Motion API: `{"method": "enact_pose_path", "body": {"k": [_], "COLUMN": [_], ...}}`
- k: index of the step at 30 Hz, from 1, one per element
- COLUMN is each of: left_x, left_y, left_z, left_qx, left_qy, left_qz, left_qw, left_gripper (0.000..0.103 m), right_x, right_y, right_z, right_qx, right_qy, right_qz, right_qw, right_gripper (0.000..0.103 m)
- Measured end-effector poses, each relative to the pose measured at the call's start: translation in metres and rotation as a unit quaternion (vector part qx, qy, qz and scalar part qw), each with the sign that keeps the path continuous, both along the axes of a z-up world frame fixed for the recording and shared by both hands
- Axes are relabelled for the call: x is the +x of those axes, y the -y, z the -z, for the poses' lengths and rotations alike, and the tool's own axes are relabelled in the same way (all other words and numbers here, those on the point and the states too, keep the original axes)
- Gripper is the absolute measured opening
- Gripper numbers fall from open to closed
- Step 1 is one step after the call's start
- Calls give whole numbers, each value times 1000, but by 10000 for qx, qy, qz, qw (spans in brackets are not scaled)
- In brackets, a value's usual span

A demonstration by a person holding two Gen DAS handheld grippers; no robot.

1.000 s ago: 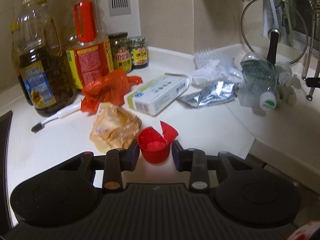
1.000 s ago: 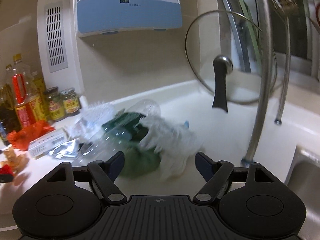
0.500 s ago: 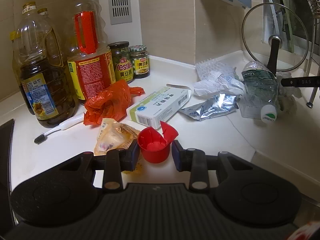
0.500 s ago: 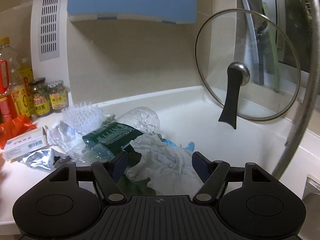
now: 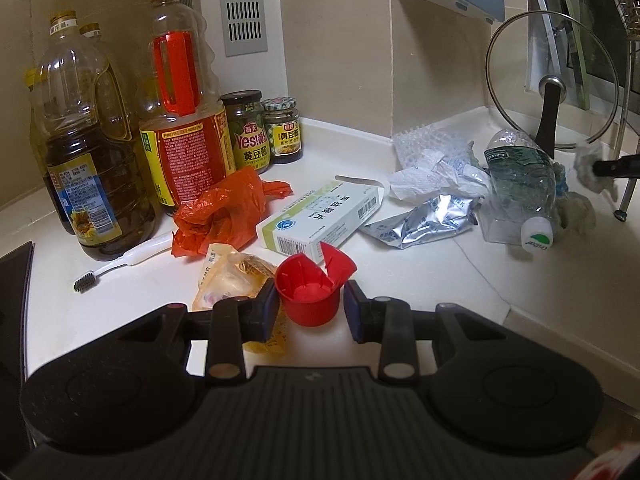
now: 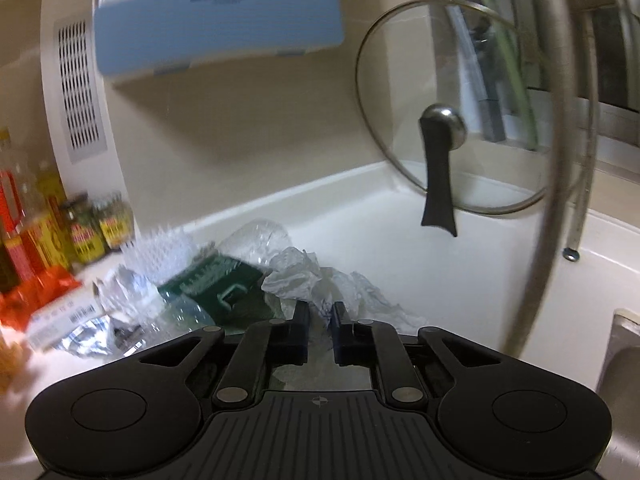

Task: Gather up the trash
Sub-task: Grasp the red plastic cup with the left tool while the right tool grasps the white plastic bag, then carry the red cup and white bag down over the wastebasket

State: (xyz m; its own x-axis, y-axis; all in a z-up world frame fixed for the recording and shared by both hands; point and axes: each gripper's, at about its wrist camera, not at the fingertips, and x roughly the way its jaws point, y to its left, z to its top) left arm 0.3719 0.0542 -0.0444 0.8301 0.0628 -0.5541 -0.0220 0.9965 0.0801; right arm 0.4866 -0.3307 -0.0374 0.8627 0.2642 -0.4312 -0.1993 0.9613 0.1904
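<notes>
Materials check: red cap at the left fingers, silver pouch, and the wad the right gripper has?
Red cap: likely rigid moulded plastic, semi-matte, ribbed inside, with a hinged flap.
Silver pouch: looks like metallised foil laminate, with mirror-like creases.
White wad: thin crumpled paper or film; blur leaves it open. Right gripper pinches it.

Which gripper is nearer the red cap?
Left. The left gripper straddles the red cap; the right gripper is far off, closed on crumpled white plastic beside the bottle.
</notes>
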Motion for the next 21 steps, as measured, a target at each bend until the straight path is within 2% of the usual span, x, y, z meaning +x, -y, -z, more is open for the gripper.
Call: {"method": "enact_pose_path", "body": {"k": [11,21], "left_x": [-29,-76], "left_y": [16,43], "left_z": [-12,-23], "left_qx": [-14,-142], "left_qy": [126,247], "left_qz": [88,189], "left_qw": [9999,9994], "left_gripper": [31,29], "right_x": [-71,-141], "right_y": [25,-6], "right_z": [-35,-40], "right_qx": [526,1014], "right_qy": [281,87], "right_qz": [-208,-1140], "right_qw": [9980,9883], "right_gripper": [11,11]}}
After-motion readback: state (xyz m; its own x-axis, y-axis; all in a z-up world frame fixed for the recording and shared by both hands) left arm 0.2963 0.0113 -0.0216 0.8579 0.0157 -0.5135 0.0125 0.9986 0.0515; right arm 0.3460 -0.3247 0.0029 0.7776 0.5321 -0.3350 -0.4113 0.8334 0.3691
